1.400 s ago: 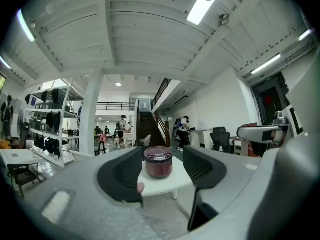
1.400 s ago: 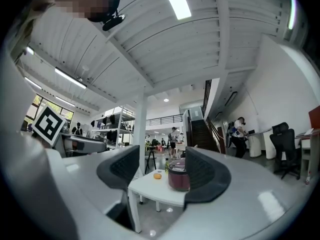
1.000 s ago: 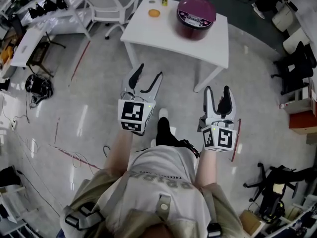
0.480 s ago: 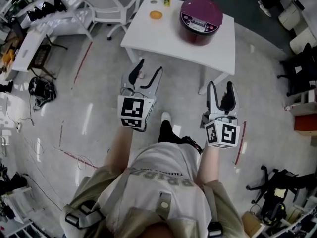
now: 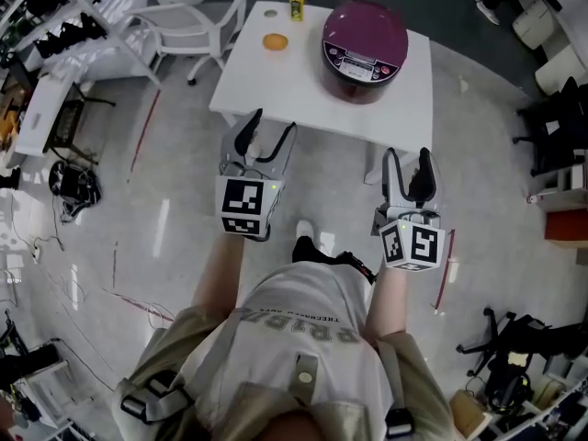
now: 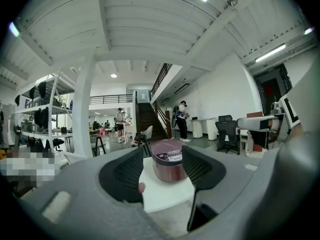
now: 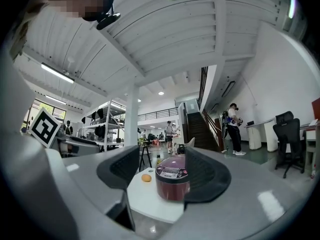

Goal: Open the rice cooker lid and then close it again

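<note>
A purple rice cooker point(image 5: 364, 39) stands with its lid down on a white table point(image 5: 276, 81) ahead of me. My left gripper point(image 5: 268, 134) hangs over the floor just short of the table's near edge, jaws open and empty. To its right, my right gripper point(image 5: 407, 168) is also open and empty, near the table's right front leg. In the left gripper view the cooker point(image 6: 168, 166) shows far off between the open jaws of the left gripper point(image 6: 162, 159). The right gripper view frames the cooker point(image 7: 172, 181) the same way between the right gripper point(image 7: 162, 170) jaws.
An orange point(image 5: 275, 41) and a small yellow-capped bottle point(image 5: 297, 1) sit on the table left of the cooker. A white chair point(image 5: 193, 21) stands left of the table, a black office chair point(image 5: 551, 122) at the right. Cables lie on the floor at left.
Both grippers and I have moved forward toward the table; the cooker and table look nearer and larger. Both grippers stay open and empty.
</note>
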Action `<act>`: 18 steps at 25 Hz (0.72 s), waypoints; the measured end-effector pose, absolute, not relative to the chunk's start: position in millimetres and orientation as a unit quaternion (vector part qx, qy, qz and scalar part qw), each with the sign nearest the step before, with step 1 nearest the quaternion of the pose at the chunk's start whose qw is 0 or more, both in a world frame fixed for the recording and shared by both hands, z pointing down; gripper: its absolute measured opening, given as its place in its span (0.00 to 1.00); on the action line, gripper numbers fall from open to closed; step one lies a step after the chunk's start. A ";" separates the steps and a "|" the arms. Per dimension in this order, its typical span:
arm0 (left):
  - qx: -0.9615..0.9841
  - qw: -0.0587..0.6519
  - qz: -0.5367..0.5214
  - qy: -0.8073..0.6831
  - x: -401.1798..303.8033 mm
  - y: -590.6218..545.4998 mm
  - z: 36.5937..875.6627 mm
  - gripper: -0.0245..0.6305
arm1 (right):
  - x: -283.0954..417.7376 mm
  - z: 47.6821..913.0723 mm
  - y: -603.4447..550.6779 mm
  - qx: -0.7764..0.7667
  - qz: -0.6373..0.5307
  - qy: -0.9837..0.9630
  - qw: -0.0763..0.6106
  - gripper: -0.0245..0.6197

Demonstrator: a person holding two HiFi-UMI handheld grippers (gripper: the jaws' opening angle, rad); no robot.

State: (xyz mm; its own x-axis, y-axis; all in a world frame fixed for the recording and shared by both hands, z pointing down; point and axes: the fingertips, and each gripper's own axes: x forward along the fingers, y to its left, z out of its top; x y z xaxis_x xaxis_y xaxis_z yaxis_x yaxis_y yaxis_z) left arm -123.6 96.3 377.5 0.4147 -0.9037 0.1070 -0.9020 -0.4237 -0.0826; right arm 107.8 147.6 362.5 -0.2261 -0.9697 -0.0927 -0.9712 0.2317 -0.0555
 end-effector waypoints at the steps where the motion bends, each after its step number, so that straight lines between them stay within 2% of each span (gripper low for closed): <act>1: -0.841 0.006 -0.068 0.537 -122.8 87.2 377.7 0.42 | 108.6 362.7 139.6 -0.619 0.007 0.784 0.053 0.45; 18: -0.829 0.008 -0.080 0.554 -111.3 -34.7 379.9 0.43 | 139.7 376.2 24.5 -0.615 -0.008 0.787 0.047 0.45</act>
